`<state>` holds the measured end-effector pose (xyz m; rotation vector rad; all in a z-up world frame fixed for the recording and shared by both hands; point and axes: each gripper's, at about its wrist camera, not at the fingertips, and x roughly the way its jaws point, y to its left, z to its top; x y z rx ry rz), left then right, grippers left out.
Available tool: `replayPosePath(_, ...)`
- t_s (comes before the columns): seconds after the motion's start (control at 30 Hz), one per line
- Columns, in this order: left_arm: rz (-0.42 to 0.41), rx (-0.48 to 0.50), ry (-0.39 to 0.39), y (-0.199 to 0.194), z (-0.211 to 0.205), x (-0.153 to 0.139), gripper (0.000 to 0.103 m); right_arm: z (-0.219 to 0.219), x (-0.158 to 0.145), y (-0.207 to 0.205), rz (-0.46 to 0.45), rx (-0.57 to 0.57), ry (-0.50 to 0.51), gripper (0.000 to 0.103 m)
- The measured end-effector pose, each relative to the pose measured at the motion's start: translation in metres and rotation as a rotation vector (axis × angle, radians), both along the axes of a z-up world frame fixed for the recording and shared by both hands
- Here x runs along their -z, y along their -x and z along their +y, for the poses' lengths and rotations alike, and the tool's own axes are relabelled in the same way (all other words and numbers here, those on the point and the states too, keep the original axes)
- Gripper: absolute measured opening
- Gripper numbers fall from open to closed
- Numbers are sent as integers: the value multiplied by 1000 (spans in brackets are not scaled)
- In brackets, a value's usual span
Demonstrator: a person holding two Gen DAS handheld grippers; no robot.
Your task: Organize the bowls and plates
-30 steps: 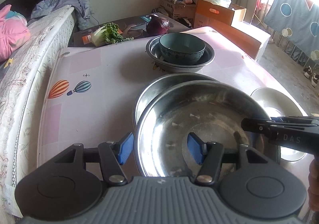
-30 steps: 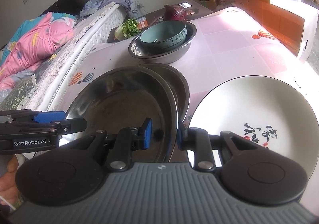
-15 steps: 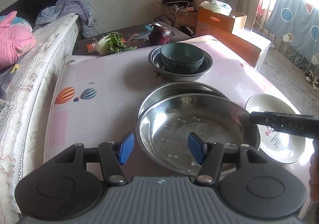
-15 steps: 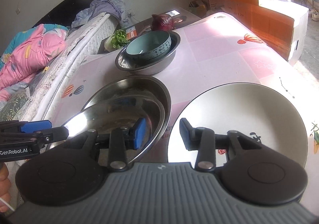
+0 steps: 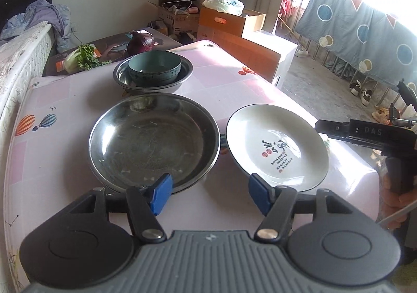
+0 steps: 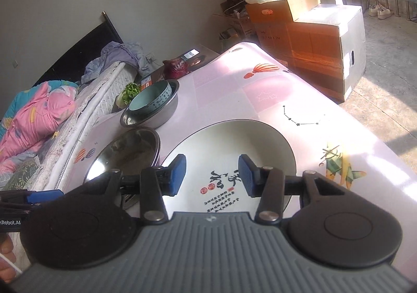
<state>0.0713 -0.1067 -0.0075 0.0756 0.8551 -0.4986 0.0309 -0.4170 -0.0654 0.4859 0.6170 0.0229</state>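
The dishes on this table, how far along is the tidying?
Partly done. A steel plate sits nested in another near the front, and a teal bowl sits in a steel basin farther back. Nothing is in hand: the left gripper and right gripper have open, empty jaws. The white plate lies alone, still unstacked.

Surface (image 5: 65, 100): pink patchwork-print cloth with hot-air balloon prints, fills centre of both frames. Directly on it, 3 items:
- Steel pans (image 5: 153, 139), stacked, centre-left in left wrist view; lower left in right wrist view (image 6: 130, 154).
- White plate (image 5: 276, 144) with black and red calligraphy, centre-right, just beside the pans; bottom centre in right wrist view (image 6: 229, 152).
- Steel basin (image 5: 153, 76) in upper centre, with a teal bowl (image 5: 155, 67) sitting inside it; upper left of centre in right wrist view (image 6: 153, 113).
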Motion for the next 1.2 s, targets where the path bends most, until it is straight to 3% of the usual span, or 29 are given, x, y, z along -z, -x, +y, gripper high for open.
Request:
replayPosePath(0.23, 32, -11, 37, -1, -48, 33, 66, -74, 24, -11, -2, -9, -46, 44)
replayPosePath(0.53, 79, -99, 75, -22, -72, 64, 65, -93, 56, -83, 45, -171, -102, 39)
replayPosePath(0.63, 103, -124, 69, -30, -73, 73, 57, -89, 68, -100, 79, -215, -124, 31)
replayPosePath(0.73, 107, -119, 77, -34, -73, 77, 30, -80, 72, -107, 96, -253, -138, 13)
replayPosePath(0.83, 112, -125, 60, -34, -71, 75, 30, -67, 68, -97, 96, -254, -87, 13)
replayPosePath(1.07, 158, -43, -30, -11, -55, 68, 31, -52, 66, -49, 144, -219, -129, 14)
replayPosePath(1.2, 199, 1, -40, 13, -30, 67, 31, -25, 64, -3, 165, -190, -145, 16)
